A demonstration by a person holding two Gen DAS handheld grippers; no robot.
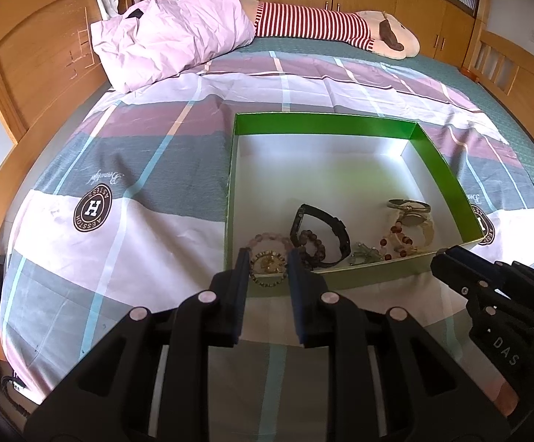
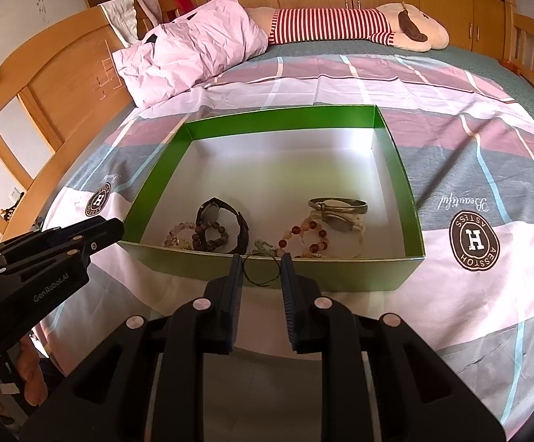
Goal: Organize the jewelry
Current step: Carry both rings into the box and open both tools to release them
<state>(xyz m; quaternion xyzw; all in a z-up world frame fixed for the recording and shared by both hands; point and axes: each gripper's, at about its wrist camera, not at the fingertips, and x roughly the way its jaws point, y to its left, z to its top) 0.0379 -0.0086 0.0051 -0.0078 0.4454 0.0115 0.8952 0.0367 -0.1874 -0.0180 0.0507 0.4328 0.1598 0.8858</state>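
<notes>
In green box (image 2: 395, 154), watches, bead bracelets

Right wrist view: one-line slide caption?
Right gripper poised at the near wall of a green box of bracelets and watches on a plaid bedspread, left gripper alongside.

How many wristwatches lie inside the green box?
2: a black-strapped wristwatch toward the green cardboard box's left side, and a cream-strapped oval-faced wristwatch toward its right. The near wall may hide others.
</notes>
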